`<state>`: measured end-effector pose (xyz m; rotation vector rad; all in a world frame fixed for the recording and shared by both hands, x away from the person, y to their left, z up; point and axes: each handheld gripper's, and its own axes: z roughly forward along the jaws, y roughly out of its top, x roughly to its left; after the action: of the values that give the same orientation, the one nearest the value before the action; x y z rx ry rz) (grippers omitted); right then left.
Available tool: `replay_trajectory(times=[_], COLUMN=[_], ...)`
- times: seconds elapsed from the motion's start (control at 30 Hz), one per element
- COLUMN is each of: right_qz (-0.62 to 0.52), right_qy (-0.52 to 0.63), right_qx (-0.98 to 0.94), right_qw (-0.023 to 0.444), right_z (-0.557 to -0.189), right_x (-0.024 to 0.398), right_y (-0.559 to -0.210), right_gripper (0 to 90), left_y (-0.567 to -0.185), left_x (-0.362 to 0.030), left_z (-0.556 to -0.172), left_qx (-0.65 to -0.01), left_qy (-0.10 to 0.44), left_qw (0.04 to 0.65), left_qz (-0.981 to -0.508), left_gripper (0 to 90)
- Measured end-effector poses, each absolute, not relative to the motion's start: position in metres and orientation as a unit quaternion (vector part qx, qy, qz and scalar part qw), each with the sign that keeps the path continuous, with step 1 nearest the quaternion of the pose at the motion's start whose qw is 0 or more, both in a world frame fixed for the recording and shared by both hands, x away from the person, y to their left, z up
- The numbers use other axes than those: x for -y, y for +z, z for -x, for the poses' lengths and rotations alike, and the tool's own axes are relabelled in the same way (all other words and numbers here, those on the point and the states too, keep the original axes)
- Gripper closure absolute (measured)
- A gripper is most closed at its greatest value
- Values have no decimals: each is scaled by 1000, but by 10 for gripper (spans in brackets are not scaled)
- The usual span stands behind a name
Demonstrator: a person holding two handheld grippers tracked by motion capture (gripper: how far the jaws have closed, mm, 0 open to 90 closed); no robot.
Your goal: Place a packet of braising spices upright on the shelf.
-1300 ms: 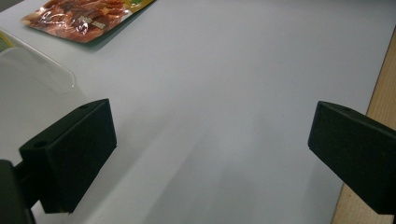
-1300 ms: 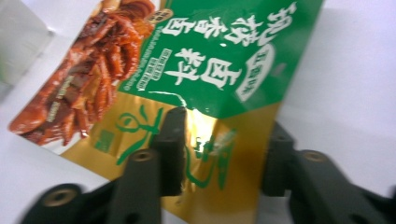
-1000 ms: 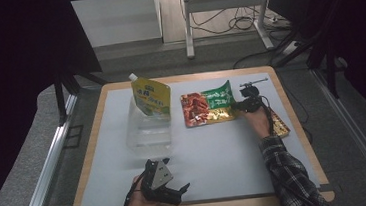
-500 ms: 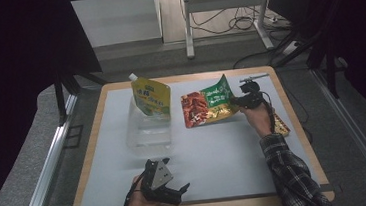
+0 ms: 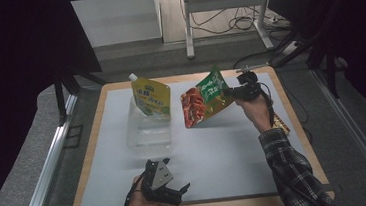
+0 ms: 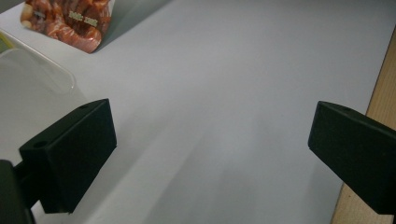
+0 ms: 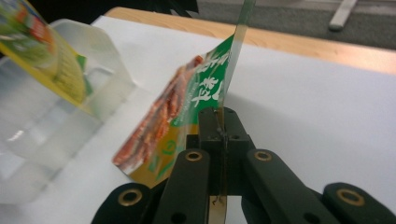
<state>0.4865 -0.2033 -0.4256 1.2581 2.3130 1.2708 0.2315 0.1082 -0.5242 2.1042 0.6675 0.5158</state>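
Nearest me, my left gripper [image 5: 176, 193] rests at the front edge of the white mat [image 5: 215, 155], jaws spread wide with bare mat between them. Farther in and to the right, my right gripper [image 5: 234, 92] is pinched tight on the edge of the red and green snack pouch [image 5: 203, 101], holding it tilted, clear of the mat. Just left of the pouch sits a clear plastic container [image 5: 149, 131], and a yellow spouted pouch [image 5: 151, 95] leans in it at its far side.
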Motion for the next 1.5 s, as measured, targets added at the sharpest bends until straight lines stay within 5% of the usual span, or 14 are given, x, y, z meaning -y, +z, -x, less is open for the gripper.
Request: replay_trajectory(times=[0.7,1.5], right_qz=[-341,-303], right_qy=[432,425], right_qx=[-823,-836], right_qw=[140,168], right_z=[-467,-445], right_x=[155,167], right_y=[-360,-330], right_gripper=[895,896], left_y=[-522,-517], left_x=[-112,-119], left_z=[-231,-228], left_qx=[-267,-275], left_qy=[193,194], left_qw=[451,466], left_qz=[-829,-818], left_gripper=[3,0])
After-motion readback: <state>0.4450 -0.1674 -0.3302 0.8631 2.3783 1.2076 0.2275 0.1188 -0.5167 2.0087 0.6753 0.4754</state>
